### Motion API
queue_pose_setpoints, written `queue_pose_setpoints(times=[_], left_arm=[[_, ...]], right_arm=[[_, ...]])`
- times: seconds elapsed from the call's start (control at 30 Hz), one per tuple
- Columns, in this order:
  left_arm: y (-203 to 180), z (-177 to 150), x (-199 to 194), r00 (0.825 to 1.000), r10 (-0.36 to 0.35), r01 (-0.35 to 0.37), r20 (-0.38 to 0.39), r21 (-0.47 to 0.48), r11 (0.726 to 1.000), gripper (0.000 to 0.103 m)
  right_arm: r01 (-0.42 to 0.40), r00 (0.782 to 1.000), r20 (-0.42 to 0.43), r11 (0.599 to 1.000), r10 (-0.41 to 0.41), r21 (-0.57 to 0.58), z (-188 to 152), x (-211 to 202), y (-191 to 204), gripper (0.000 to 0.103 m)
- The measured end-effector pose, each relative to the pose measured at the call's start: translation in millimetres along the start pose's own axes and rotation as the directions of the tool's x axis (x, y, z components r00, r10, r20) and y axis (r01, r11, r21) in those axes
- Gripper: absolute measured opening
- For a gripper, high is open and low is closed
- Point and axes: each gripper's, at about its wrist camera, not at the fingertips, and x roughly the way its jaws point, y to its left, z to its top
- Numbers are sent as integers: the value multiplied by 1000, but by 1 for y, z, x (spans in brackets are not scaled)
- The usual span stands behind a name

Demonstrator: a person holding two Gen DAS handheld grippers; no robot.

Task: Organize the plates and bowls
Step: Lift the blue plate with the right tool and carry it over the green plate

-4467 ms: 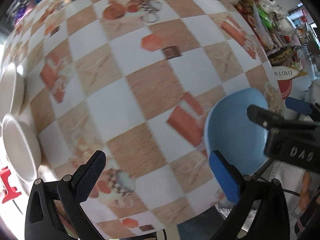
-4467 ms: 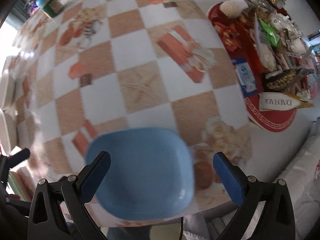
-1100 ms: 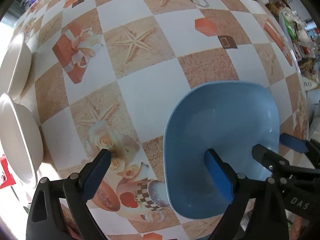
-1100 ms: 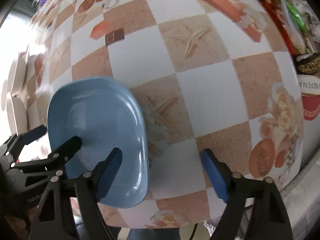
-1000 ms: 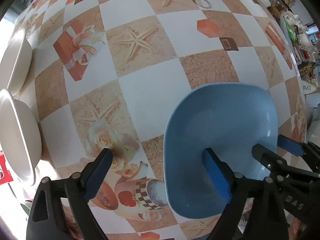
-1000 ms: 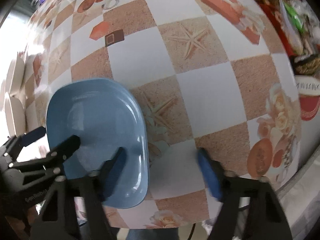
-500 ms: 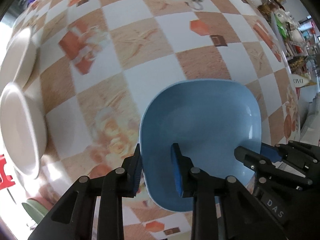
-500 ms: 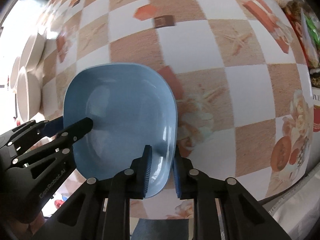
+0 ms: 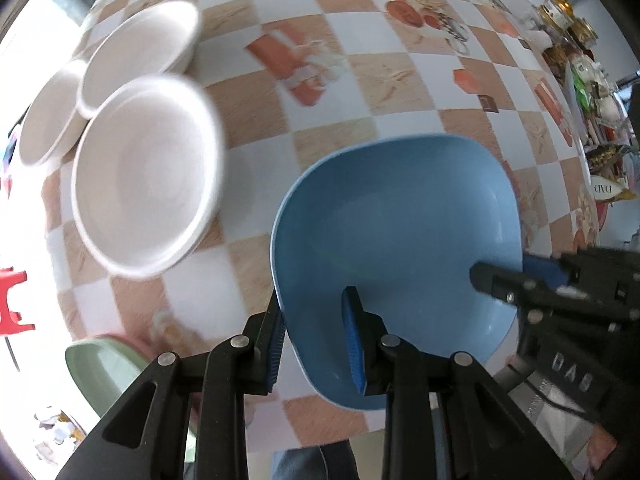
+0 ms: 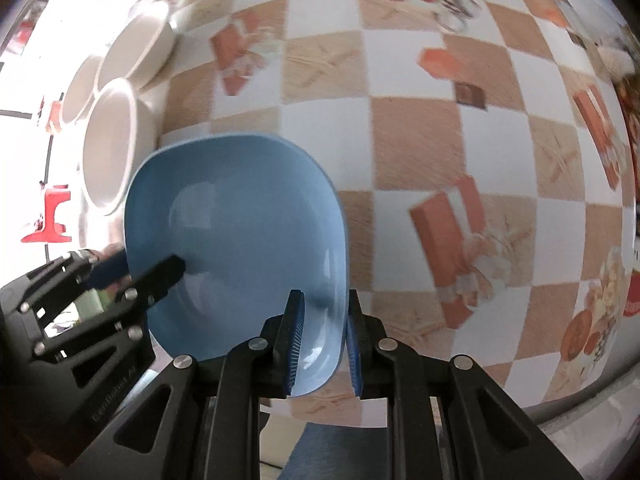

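Since a second ago we have clamped both grippers on the blue bowl point(image 9: 396, 216) and lifted it off the desk point(image 9: 400, 72). From the left wrist, our left gripper point(image 9: 314, 336) pinches the bowl's near rim, the right gripper point(image 9: 516, 272) its far side; white bowls point(image 9: 148, 196) sit beyond, a green bowl point(image 9: 100, 364) below. From the right wrist, our right gripper point(image 10: 322, 332) grips the bowl point(image 10: 236, 220) by its right rim, above the checked desk point(image 10: 420, 136).
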Motion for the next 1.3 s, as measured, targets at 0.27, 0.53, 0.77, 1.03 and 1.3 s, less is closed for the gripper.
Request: queue_pose_setpoints(times=[0.27, 0.53, 0.77, 1.03, 1.3], left_arm=[[49, -26, -8, 1000, 6, -6, 5, -90, 996, 30], [90, -35, -35, 999, 33, -27, 34, -166, 986, 30], [86, -53, -53, 996, 75, -64, 37, -242, 968, 30], [114, -71, -65, 993, 110, -91, 42, -317, 944, 30], [159, -108, -73, 986, 168, -148, 14, -404, 903, 30]], right_arm=[[-2, 1000, -9, 996, 1, -87, 1, -7, 40, 22], [-31, 999, -34, 987, 26, -158, -9, -2, 78, 22], [-68, 997, -61, 972, 56, -224, -2, 6, 97, 22], [-100, 993, -83, 947, 78, -304, -4, 9, 132, 22], [-162, 983, -138, 913, 117, -376, -13, 25, 183, 22]])
